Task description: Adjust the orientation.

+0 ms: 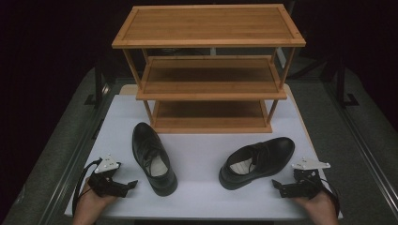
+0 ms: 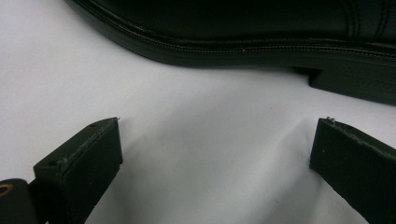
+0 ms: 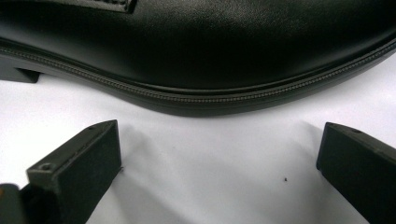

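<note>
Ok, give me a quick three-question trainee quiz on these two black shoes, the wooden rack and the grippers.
1. True or false: the left shoe stands on the rack.
2. How many shelves does the rack have?
3. The left gripper and the right gripper are: A) both open and empty, B) both clamped on shoes, C) one holding a lace.

Key: 1 false, both it and the right shoe stand on the white table; 2 three; 3 A.

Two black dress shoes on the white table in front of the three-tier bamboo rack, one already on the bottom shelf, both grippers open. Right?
Not quite: the bottom shelf is bare. The high view shows both shoes, left shoe and right shoe, on the white table. The rest is right.
</note>
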A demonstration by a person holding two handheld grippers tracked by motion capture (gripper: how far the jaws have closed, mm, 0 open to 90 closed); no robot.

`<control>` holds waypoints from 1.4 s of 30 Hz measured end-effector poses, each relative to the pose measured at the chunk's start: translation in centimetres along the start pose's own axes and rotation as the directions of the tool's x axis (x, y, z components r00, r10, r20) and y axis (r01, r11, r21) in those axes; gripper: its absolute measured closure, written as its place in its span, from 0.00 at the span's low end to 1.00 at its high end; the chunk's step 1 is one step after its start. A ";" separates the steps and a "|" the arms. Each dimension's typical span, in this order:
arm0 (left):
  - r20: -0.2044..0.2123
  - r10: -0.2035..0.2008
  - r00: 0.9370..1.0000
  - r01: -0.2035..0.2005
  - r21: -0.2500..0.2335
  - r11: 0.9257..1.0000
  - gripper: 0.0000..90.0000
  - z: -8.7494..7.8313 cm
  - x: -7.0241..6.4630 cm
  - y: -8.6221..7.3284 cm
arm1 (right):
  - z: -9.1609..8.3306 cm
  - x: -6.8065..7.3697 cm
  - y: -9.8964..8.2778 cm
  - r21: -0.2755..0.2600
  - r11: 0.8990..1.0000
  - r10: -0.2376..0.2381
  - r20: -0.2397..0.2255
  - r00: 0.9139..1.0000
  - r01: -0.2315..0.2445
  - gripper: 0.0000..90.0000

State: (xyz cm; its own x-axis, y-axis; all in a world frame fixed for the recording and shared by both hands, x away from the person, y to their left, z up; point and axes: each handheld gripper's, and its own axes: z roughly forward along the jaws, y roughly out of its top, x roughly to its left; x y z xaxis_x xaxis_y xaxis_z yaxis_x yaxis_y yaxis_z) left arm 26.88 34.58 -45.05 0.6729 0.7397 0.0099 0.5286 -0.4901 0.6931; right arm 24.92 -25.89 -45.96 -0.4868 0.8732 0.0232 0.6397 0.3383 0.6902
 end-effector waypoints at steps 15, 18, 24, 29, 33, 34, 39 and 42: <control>0.005 0.011 1.000 -0.011 -0.011 1.000 0.10 -0.3 0.2 0.1 | 0.0 0.0 0.0 0.000 1.000 0.000 0.000 1.000 0.000 0.00; 0.006 -0.004 1.000 0.004 -0.009 1.000 0.18 -0.6 0.5 0.4 | 0.0 0.0 0.0 0.000 1.000 0.000 0.001 1.000 0.000 0.00; 0.018 -0.001 1.000 0.002 -0.018 1.000 0.35 -1.1 0.7 0.7 | 0.0 0.0 0.0 -0.001 1.000 0.000 0.000 1.000 0.000 0.00; 0.018 -0.031 0.999 0.031 -0.025 0.999 0.57 -1.7 1.2 1.2 | 0.0 0.0 0.0 -0.002 1.000 0.000 0.000 1.000 0.000 0.00; 0.033 -0.041 0.999 0.042 -0.020 0.999 0.73 -2.0 1.4 1.5 | 0.0 0.0 0.0 -0.001 1.000 0.000 0.000 1.000 0.000 0.00; 0.033 -0.041 0.999 0.042 -0.020 0.999 0.77 -2.0 1.4 1.5 | 0.0 0.0 0.0 -0.001 1.000 0.000 0.000 1.000 0.000 0.00; 0.038 -0.055 0.998 0.056 -0.026 0.998 0.97 -2.3 1.9 2.9 | 0.0 0.0 0.0 -0.001 1.000 0.002 -0.001 1.000 -0.002 0.00; 0.029 -0.059 0.998 0.060 -0.033 0.998 1.00 -2.3 2.3 4.0 | 0.0 0.0 0.0 -0.002 1.000 0.001 -0.001 1.000 -0.001 0.00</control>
State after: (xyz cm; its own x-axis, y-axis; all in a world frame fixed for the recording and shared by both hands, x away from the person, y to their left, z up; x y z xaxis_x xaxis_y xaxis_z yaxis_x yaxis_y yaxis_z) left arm 29.31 35.37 -40.62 0.6554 0.7535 -0.0522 0.5504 -0.4292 0.7162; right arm 24.93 -25.91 -45.97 -0.4872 0.8730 0.0249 0.6389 0.3369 0.6916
